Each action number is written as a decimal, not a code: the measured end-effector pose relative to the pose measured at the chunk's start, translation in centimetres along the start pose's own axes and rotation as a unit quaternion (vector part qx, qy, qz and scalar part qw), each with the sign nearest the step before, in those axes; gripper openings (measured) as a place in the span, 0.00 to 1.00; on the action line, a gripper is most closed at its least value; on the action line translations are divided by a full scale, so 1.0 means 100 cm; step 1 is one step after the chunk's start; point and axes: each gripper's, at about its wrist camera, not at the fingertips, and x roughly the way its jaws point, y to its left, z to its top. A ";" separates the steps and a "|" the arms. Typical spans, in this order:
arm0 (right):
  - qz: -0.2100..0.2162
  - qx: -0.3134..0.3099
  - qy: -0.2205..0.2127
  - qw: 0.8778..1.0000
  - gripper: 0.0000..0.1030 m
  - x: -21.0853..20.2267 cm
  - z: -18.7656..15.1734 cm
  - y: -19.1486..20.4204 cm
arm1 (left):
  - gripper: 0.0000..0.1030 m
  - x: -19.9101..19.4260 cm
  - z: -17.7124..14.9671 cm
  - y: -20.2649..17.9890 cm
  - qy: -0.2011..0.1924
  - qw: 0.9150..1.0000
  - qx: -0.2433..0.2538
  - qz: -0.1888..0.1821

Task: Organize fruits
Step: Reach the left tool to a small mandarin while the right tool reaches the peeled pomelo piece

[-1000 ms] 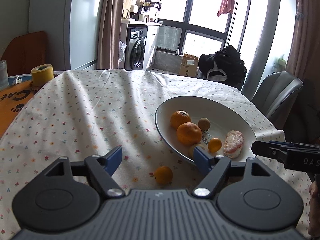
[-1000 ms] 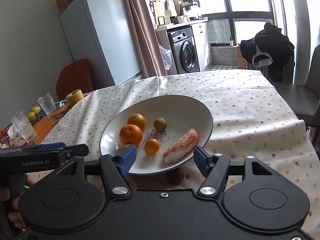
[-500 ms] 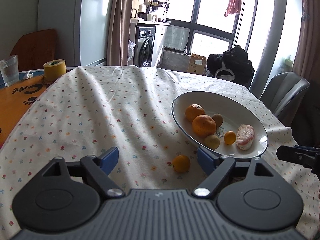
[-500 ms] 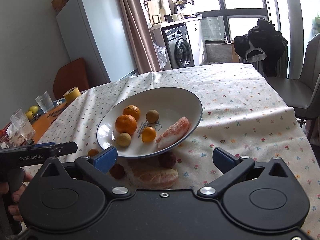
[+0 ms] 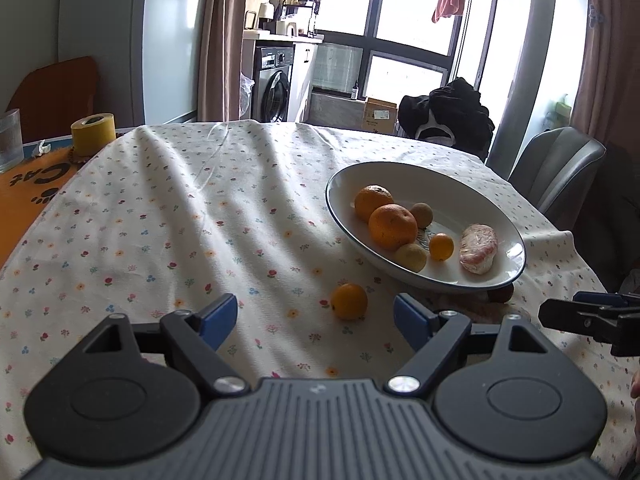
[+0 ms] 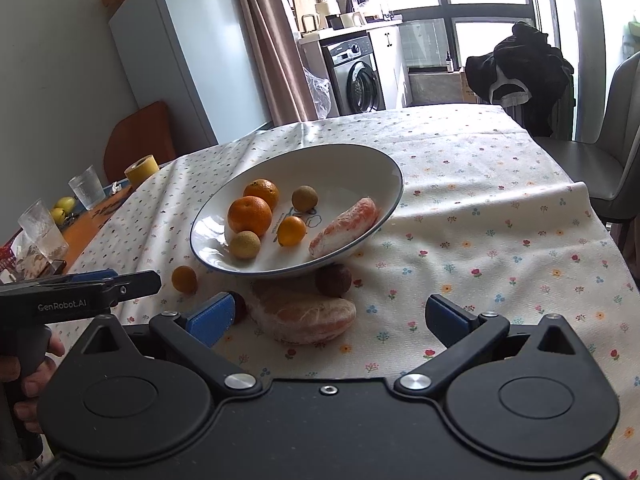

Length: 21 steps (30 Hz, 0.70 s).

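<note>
Six fruits already sit in the plate (image 6: 384, 168), which tilts on fruit wedged beneath it. Left on the bench (image 6: 480, 216) are a small orange (image 5: 349, 301), a peeled pomelo piece (image 6: 304, 314) and a dark round fruit (image 6: 334, 279). Left claw (image 5: 316, 314) and right claw (image 6: 328, 316) both gape empty.

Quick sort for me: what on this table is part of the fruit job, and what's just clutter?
Job:
white plate with fruit already in it
small orange loose on the cloth
peeled citrus piece by the plate
dark round fruit at the plate's edge

Clutter:
yellow tape roll
drinking glasses
</note>
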 end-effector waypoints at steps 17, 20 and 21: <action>-0.006 -0.017 0.032 0.999 0.77 0.026 -0.007 0.013 | 0.63 0.024 -0.001 -0.006 0.009 1.000 0.008 -0.022; -0.001 -0.024 0.032 0.999 0.77 0.027 -0.007 0.015 | 0.63 0.028 0.000 -0.007 0.011 1.000 0.009 -0.025; 0.000 -0.026 0.031 0.999 0.77 0.028 -0.006 0.016 | 0.63 0.030 0.001 -0.007 0.011 1.000 0.009 -0.026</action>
